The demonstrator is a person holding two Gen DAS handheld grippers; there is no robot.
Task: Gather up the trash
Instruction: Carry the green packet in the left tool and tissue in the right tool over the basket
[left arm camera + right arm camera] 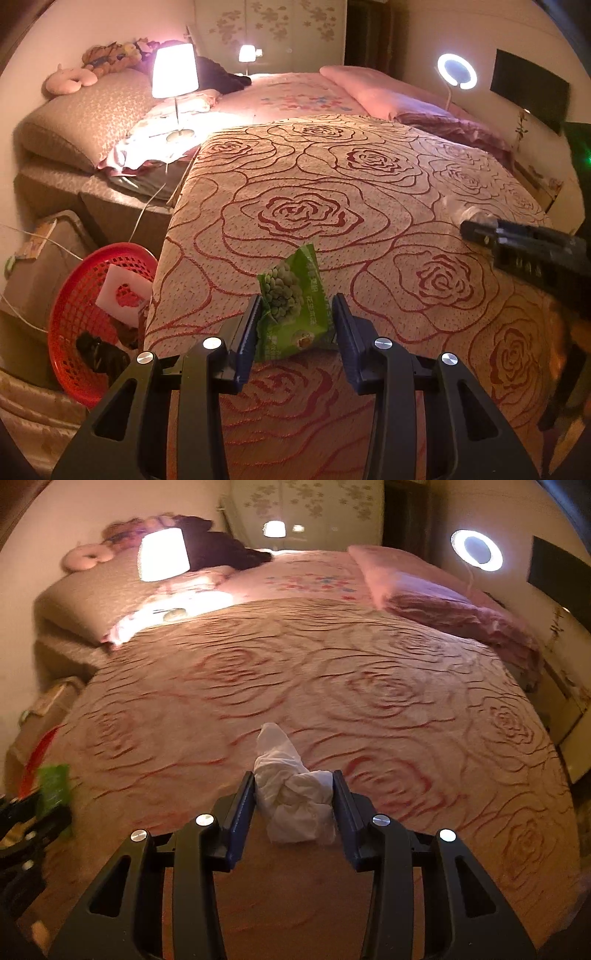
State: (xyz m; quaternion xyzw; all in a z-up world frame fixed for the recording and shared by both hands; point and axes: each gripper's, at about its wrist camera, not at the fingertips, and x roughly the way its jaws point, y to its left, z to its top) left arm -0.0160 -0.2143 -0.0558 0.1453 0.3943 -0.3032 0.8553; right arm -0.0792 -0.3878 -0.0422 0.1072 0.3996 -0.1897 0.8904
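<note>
Left gripper (295,317) clamps the green bag (295,306) at lower centre w/ basket (74,325) lower left, right gripper (294,794) pinches the tissue (291,794) at centre; both prob. light, soft, crushable, so grab mid-body.

Rose-patterned bedspread (332,192) over the bed, lit table lamp (174,70) standing at left on the bedding, ring light (457,71) glowing at right, pink quilt (373,92) folded behind, plush toys (110,55) against the wall.
</note>
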